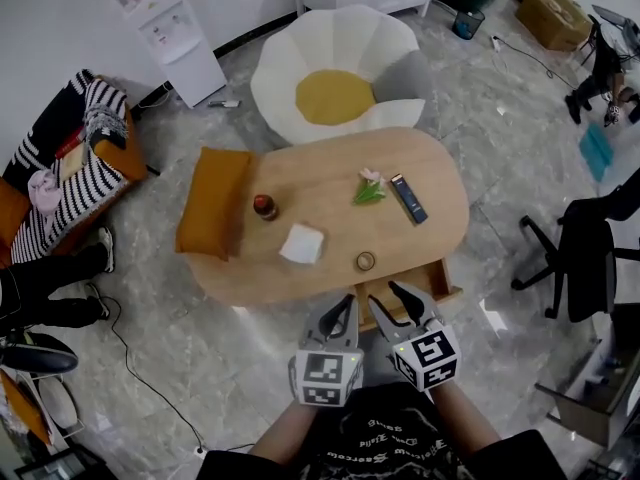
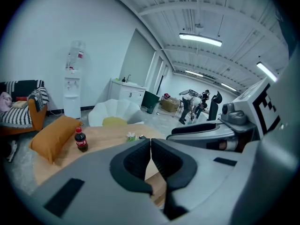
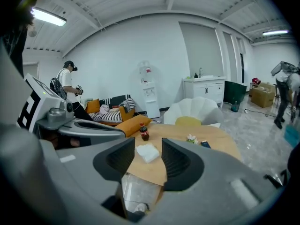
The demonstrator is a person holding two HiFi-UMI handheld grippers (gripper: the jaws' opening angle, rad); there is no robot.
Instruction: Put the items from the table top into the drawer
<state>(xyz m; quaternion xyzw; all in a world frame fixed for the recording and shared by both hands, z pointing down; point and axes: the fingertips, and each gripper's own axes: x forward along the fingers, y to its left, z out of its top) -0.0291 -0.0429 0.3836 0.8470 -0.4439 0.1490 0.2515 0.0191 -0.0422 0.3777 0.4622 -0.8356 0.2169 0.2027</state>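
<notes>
The oval wooden table [image 1: 330, 173] carries a cola bottle [image 1: 265, 207], a white napkin [image 1: 302, 244], a tape ring [image 1: 366, 261], a small flower bunch [image 1: 370, 187] and a dark blue box [image 1: 408, 198]. A drawer [image 1: 443, 290] stands pulled out at the table's near edge. Both grippers hover side by side at that edge. My left gripper [image 1: 345, 306] [image 2: 150, 144] is shut with its pads together and nothing in it. My right gripper [image 1: 385, 296] [image 3: 148, 143] is open and empty; the napkin [image 3: 149, 153] lies farther off on the table, in line with its gap.
An orange cushion [image 1: 214, 201] lies on the table's left end. A white petal-shaped chair [image 1: 335, 83] stands behind the table, a striped sofa [image 1: 70, 158] to the left, an office chair [image 1: 590, 258] to the right. A person [image 3: 68, 86] stands by the far wall.
</notes>
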